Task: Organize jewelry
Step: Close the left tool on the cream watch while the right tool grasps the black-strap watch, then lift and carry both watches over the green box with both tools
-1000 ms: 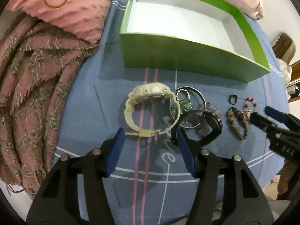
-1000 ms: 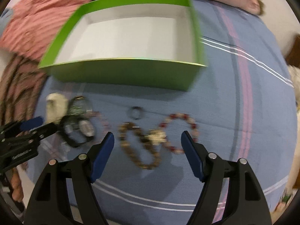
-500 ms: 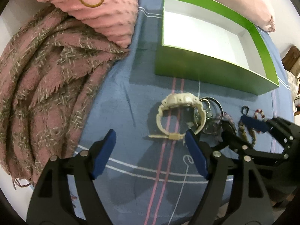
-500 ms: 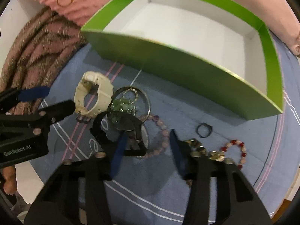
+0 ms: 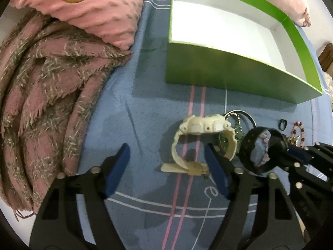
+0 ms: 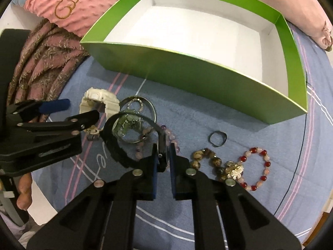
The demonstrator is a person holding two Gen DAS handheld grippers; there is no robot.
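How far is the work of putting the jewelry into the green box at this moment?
Nothing is stored yet: the green box shows only its white inside. In hand: the right gripper is shut on the black watch. The left gripper is open near the white watch. The white watch, small ring, bead bracelets and other pieces remain on the bedsheet.

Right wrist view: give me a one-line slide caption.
Right tongs shut on the black watch, with the empty green box just beyond.
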